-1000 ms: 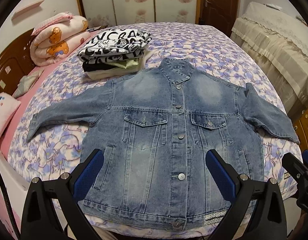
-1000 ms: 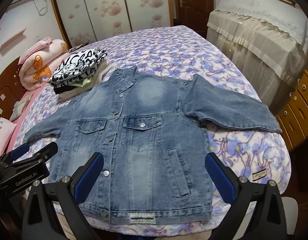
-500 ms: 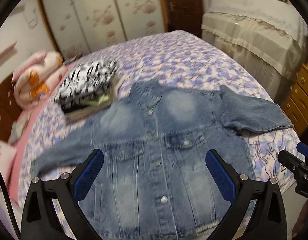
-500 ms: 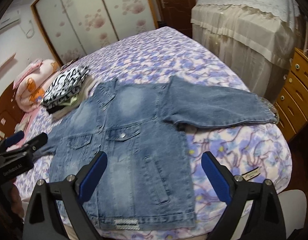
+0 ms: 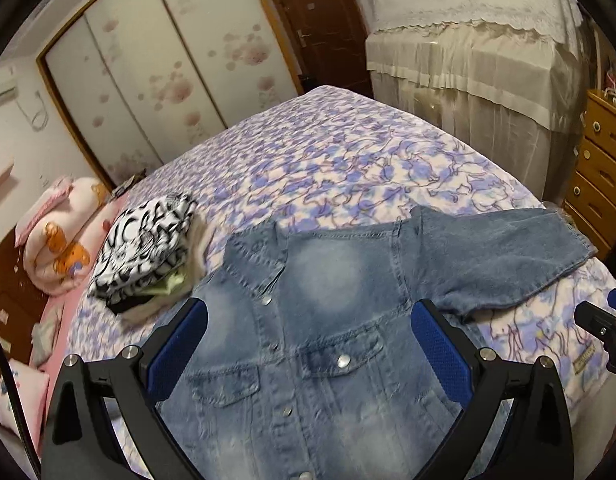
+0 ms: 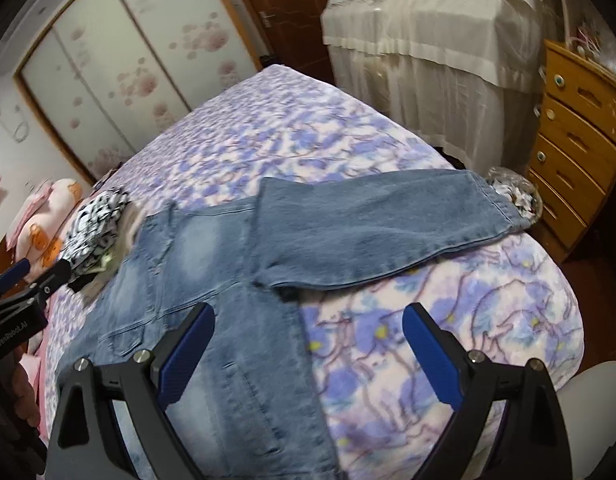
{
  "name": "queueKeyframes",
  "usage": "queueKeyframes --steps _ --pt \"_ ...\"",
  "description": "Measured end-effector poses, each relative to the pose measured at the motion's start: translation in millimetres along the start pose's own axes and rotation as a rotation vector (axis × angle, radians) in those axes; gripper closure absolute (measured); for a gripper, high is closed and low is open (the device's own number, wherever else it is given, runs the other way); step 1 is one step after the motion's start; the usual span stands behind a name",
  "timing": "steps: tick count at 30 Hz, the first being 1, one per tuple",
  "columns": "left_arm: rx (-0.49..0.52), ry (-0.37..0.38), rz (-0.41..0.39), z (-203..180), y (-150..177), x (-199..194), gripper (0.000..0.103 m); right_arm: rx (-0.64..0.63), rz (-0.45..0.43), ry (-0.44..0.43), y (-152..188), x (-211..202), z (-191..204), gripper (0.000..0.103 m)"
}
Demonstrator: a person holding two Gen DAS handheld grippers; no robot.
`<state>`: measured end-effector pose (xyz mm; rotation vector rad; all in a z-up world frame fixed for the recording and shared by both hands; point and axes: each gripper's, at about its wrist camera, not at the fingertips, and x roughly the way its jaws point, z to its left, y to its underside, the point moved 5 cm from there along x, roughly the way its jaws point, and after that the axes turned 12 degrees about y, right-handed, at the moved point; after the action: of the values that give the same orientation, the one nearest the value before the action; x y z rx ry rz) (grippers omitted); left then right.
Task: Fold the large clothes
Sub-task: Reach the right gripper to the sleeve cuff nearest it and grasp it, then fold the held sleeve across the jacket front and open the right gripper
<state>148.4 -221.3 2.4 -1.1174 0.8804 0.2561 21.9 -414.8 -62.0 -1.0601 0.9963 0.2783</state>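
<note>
Here, a faded blue denim jacket (image 5: 327, 344) lay front-up and buttoned on a bed with a purple-and-white floral cover (image 5: 347, 160), near the bed's near edge. Around it: a stack of folded clothes topped by a black-and-white lettered garment (image 5: 144, 248) sat just beside the jacket's collar, to the left in the left wrist view. A rolled pink quilt with orange bear print (image 5: 60, 248) was by the wooden headboard further left. Sliding wardrobe doors with pink flower print (image 5: 156, 64) stood behind the bed, a dark brown door (image 5: 319, 24) next to them. A cream lace-edged cloth over furniture (image 5: 475, 56) and a yellow wooden chest of drawers (image 6: 579, 128) were off the bed's right side. Nothing lay on top of the jacket.

Writing: "GenRoboAI" read on the left gripper's body in the right wrist view; the print on the top folded garment was too blurred to read; a small tag on the bed cover was unreadable.

The jacket's long axis ran collar-to-hem, collar pointing away from the cameras toward the far end of the bed. One sleeve (image 6: 387, 224) stretched straight out sideways to the bed's right edge.

Left gripper (image 5: 308, 344) hung over the jacket's chest, blue pads spread wide, gripping nothing. Right gripper (image 6: 308, 352) hung over the jacket's side edge and bare bedcover, pads wide apart, nothing between them pinched, though its jaws had just narrowed slightly.
</note>
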Motion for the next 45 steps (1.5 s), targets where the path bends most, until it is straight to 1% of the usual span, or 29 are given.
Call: queueKeyframes --steps 1,3,7,9,11,14,18,20,22,23,25,26,27,28,29,30,31,33,34,36,37,39,40,42,44,45 --pt "0.01 0.007 -0.002 -7.1 -3.9 10.7 0.002 0.016 0.003 0.002 -1.4 6.8 -6.1 0.007" --pt "0.026 0.02 0.001 -18.2 -7.7 28.7 0.002 0.06 0.014 -0.021 -4.2 22.7 -19.0 0.007" --pt "0.046 0.024 0.016 -37.4 -12.8 59.8 0.002 0.156 0.051 -0.017 -9.6 54.8 -51.2 0.007" --pt "0.05 0.051 0.018 -48.2 -14.8 75.7 0.002 0.214 0.067 -0.023 -11.3 71.6 -71.0 0.007" --pt "0.049 0.069 0.033 -60.5 -16.5 95.1 0.002 0.27 0.082 -0.006 -11.2 85.5 -89.8 0.008" --pt "0.054 0.084 0.051 -74.8 -17.1 115.8 0.002 0.368 0.117 -0.007 -9.6 109.9 -121.6 0.017" --pt "0.028 0.14 0.072 -87.7 -17.7 137.4 0.002 0.47 0.149 -0.001 -6.8 135.8 -154.9 0.018" --pt "0.015 0.164 0.088 -94.2 -17.6 147.9 0.002 0.511 0.154 -0.023 -7.5 145.8 -165.3 0.019" --pt "0.006 0.164 0.098 -99.3 -16.7 155.3 0.002 0.551 0.155 -0.041 -10.7 155.9 -172.3 0.019" --pt "-0.002 0.164 0.105 -100.3 -15.5 158.1 0.002 0.565 0.148 -0.041 -14.8 161.1 -174.7 0.019" --pt "-0.021 0.171 0.119 -101.2 -12.2 162.3 0.002 0.57 0.131 -0.02 -24.5 169.6 -177.3 0.024" --pt "-0.03 0.171 0.129 -100.4 -9.9 163.4 0.002 0.565 0.131 0.003 -29.4 174.8 -177.7 0.034" --pt "-0.035 0.172 0.133 -98.9 -8.3 162.9 0.002 0.557 0.142 0.037 -34.2 181.3 -177.9 0.051" --pt "-0.042 0.174 0.14 -96.8 -6.9 162.8 0.002 0.549 0.149 0.063 -38.2 186.2 -179.3 0.064" --pt "-0.05 0.173 0.142 -93.3 -4.7 160.8 0.002 0.54 0.152 0.081 -42.9 189.7 -178.8 0.09" --pt "-0.055 0.17 0.139 -89.7 -2.9 157.7 0.002 0.536 0.145 0.086 -48.1 190.3 -177.4 0.095" --pt "-0.059 0.166 0.132 -85.0 -0.9 152.6 0.002 0.53 0.122 0.082 -54.1 185.7 -173.0 0.095" --pt "-0.065 0.157 0.11 -71.8 3.5 141.1 0.002 0.454 0.013 0.072 -72.3 160.9 -150.5 0.097" --pt "-0.073 0.149 0.096 -62.2 7.4 133.5 0.002 0.402 -0.046 0.052 -80.8 145.3 -133.0 0.097" --pt "-0.094 0.131 0.079 -43.8 14.2 121.8 0.002 0.281 -0.147 -0.041 -93.9 110.9 -83.6 0.097" --pt "-0.11 0.124 0.074 -35.0 18.0 117.1 0.002 0.232 -0.176 -0.085 -96.2 98.7 -62.6 0.097" --pt "-0.154 0.112 0.062 -13.3 27.2 106.5 0.002 0.082 -0.23 -0.195 -94.8 71.8 -1.9 0.097" --pt "-0.184 0.105 0.054 -0.8 33.2 100.4 0.002 0.018 -0.238 -0.231 -91.1 64.2 23.1 0.097" --pt "-0.26 0.101 0.045 27.4 47.5 90.4 0.002 -0.123 -0.224 -0.314 -73.9 58.2 79.0 0.097" --pt "-0.315 0.109 0.044 48.2 60.4 86.8 0.002 -0.23 -0.191 -0.35 -51.1 64.8 121.0 0.097" --pt "-0.333 0.113 0.046 56.0 66.9 87.0 0.002 -0.281 -0.154 -0.354 -34.6 74.3 140.3 0.097"
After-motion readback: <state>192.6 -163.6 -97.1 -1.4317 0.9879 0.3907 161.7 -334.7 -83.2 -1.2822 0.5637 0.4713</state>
